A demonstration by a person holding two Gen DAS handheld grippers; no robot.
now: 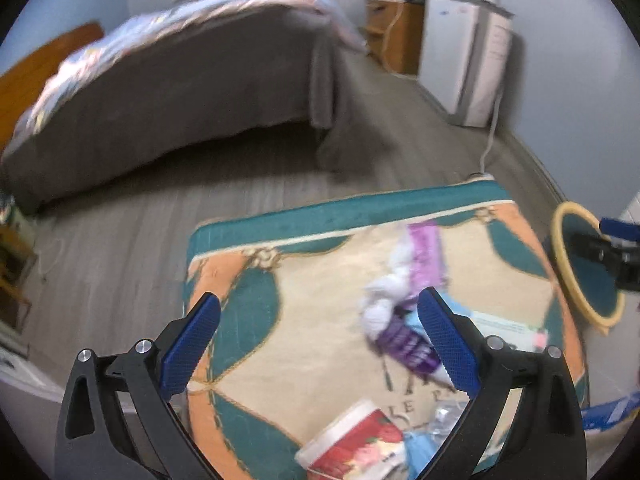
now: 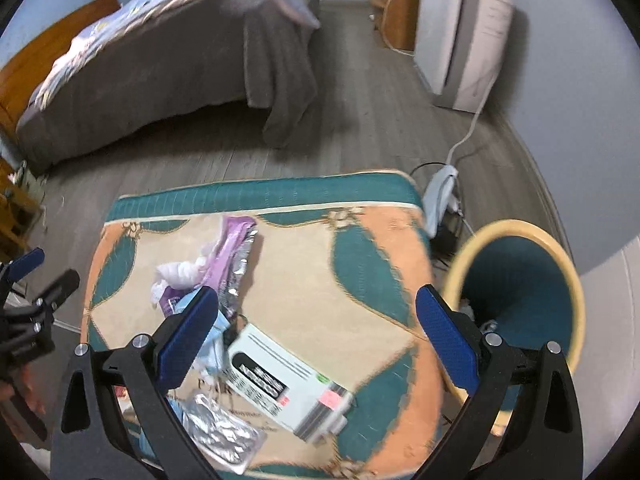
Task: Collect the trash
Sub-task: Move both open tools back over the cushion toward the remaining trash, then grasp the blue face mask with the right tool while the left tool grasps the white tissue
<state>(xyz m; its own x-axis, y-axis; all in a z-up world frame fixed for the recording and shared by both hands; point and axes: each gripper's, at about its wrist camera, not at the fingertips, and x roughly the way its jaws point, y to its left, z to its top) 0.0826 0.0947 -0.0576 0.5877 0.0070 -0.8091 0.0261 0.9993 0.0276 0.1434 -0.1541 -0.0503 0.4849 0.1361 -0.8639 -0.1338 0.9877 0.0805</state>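
Observation:
Trash lies on a patterned rug (image 1: pixel 304 320) (image 2: pixel 320 264): a red and white cup (image 1: pixel 352 444), a purple wrapper (image 1: pixel 424 252) (image 2: pixel 232 256), crumpled white tissue (image 1: pixel 384 300) (image 2: pixel 180 272), a purple packet (image 1: pixel 408 344), a white box (image 2: pixel 288 384) and a silver foil pack (image 2: pixel 220 432). A teal bin with a yellow rim (image 2: pixel 520 292) (image 1: pixel 588 272) stands at the rug's right. My left gripper (image 1: pixel 320 344) is open and empty above the rug. My right gripper (image 2: pixel 316 336) is open and empty above the rug, beside the bin.
A bed with a grey cover (image 1: pixel 172 92) (image 2: pixel 160 64) stands beyond the rug. A white appliance (image 1: pixel 464 56) (image 2: pixel 460 36) and a wooden cabinet (image 1: pixel 396 32) stand along the right wall. A white power strip with cords (image 2: pixel 440 196) lies on the wooden floor by the bin.

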